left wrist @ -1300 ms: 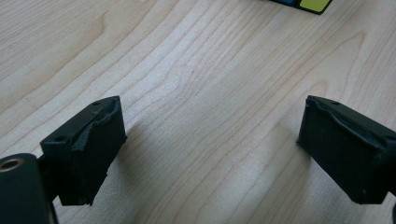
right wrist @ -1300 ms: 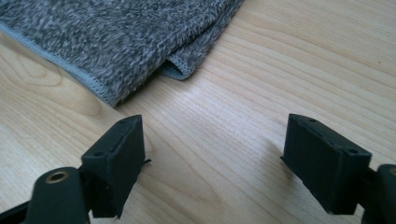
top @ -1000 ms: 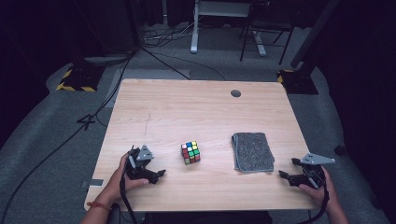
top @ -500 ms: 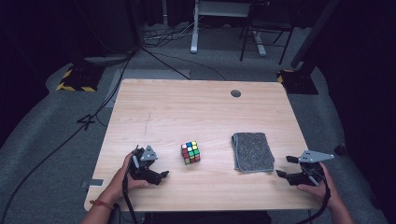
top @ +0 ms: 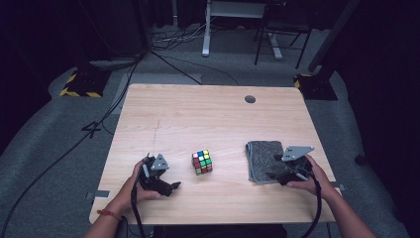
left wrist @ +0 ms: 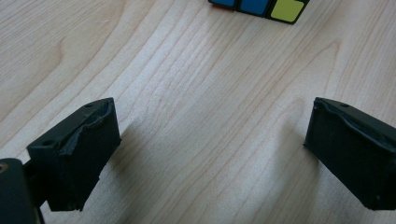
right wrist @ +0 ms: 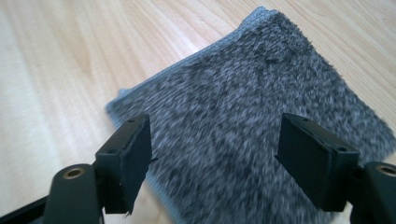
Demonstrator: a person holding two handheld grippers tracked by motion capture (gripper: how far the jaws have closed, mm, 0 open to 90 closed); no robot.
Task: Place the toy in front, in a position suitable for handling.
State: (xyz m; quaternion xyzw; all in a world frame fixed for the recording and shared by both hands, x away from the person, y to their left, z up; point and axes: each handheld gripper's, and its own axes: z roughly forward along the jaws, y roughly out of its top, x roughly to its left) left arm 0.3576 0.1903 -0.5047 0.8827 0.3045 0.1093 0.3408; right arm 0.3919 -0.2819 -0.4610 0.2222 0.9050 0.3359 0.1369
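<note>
A colourful puzzle cube (top: 202,162) sits on the wooden table (top: 208,119), near the front middle. To its right lies a folded grey cloth (top: 260,157). My right gripper (top: 274,167) hovers over the cloth's right part, jaws apart. They have just been closing slightly, with only the cloth's (right wrist: 243,102) fuzzy surface below and between them (right wrist: 212,156). My left gripper (top: 171,184) rests open on the table left of the cube. Its jaws (left wrist: 210,140) point at bare wood, with the cube's (left wrist: 261,5) bottom edge just ahead.
A round cable hole (top: 250,99) sits near the table's far edge. Behind the table are a dark floor with cables (top: 173,59) and metal furniture legs (top: 205,29). The table's front edge lies close under both hands.
My right gripper has moved left from the table's right edge to above the grey cloth, rising a little. The left gripper and the cube have stayed put.
</note>
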